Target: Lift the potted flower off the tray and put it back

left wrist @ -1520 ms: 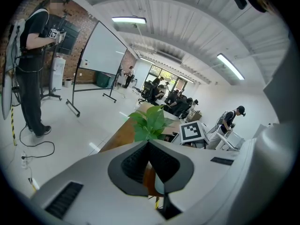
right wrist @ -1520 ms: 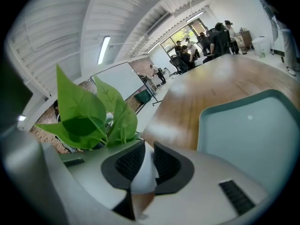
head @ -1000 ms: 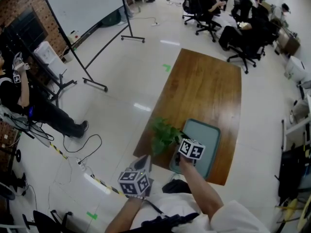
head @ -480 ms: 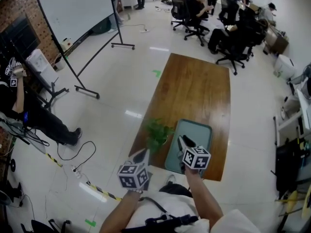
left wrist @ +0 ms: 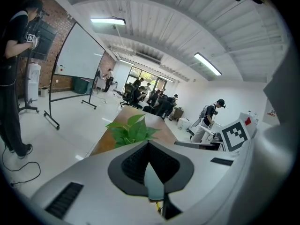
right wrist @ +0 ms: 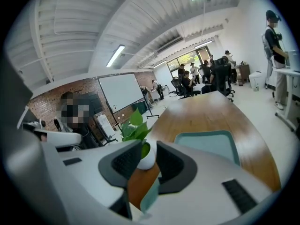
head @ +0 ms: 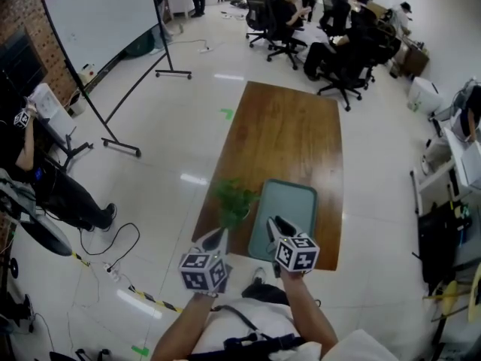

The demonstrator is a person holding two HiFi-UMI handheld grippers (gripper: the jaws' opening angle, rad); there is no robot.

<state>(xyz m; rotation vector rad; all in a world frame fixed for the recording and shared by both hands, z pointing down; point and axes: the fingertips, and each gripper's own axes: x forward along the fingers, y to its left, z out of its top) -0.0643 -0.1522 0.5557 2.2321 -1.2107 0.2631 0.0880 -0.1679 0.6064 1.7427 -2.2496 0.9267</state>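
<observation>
The potted flower (head: 230,201), green leaves in a small white pot (right wrist: 146,159), stands on the wooden table (head: 289,138) just left of the teal tray (head: 285,215), not on it. My right gripper (head: 275,225) hovers over the tray's near end, open and holding nothing. In the right gripper view the right gripper (right wrist: 149,146) frames the pot in its gap, well short of it. My left gripper (head: 218,236) is near the table's front left corner, shut and empty. In the left gripper view the left gripper (left wrist: 148,143) points at the leaves (left wrist: 131,131).
The tray (right wrist: 206,142) holds nothing. A wheeled whiteboard (head: 101,21) stands at the far left. Several people sit on office chairs (head: 331,51) past the table's far end. A person (head: 45,179) stands at the left, with cables (head: 124,239) on the floor nearby.
My right gripper has drawn back from beside the plant toward the table's near edge and risen. The plant stays on the table left of the tray. The left gripper has shifted only a little.
</observation>
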